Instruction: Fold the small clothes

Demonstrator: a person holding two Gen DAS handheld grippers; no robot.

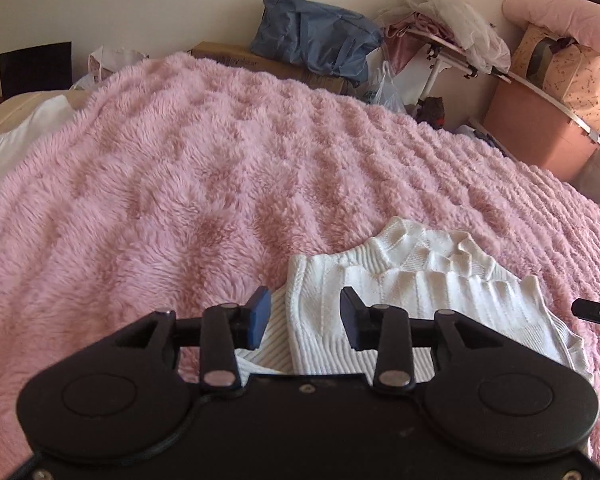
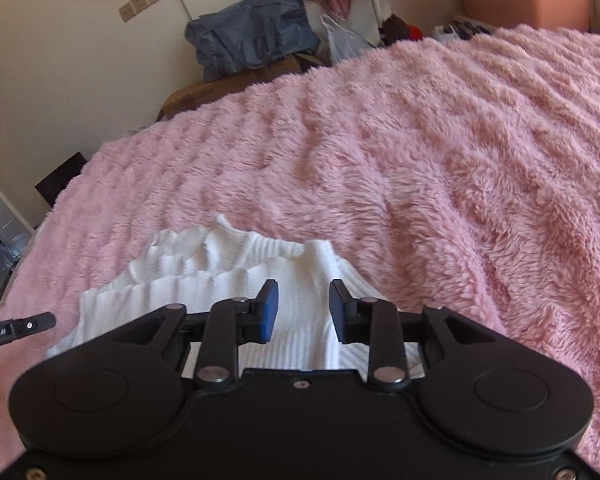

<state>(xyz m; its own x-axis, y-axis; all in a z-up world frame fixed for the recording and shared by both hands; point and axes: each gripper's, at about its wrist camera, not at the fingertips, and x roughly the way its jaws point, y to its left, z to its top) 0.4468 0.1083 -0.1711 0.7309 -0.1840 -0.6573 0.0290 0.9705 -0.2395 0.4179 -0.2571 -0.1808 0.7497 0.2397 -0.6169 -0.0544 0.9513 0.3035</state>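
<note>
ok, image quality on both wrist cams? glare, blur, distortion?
Left wrist view: strong fisheye bend, the pink blanket bulges; white knit garment bright but ribbing readable; no motion blur; dark corner vignette. Right wrist view: same barrel warp, the garment partly blown out, the blanket sharp, soft daylight, faint shadows.

White ribbed knit garment (image 1: 400, 292), folded and rumpled, flat on the pink fluffy blanket (image 1: 160, 180).

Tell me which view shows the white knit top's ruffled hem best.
The left wrist view: the white knit top shows its ruffled hem fully, beyond the open tongs. The right wrist view shows the same hem smaller, toward the left.
</note>
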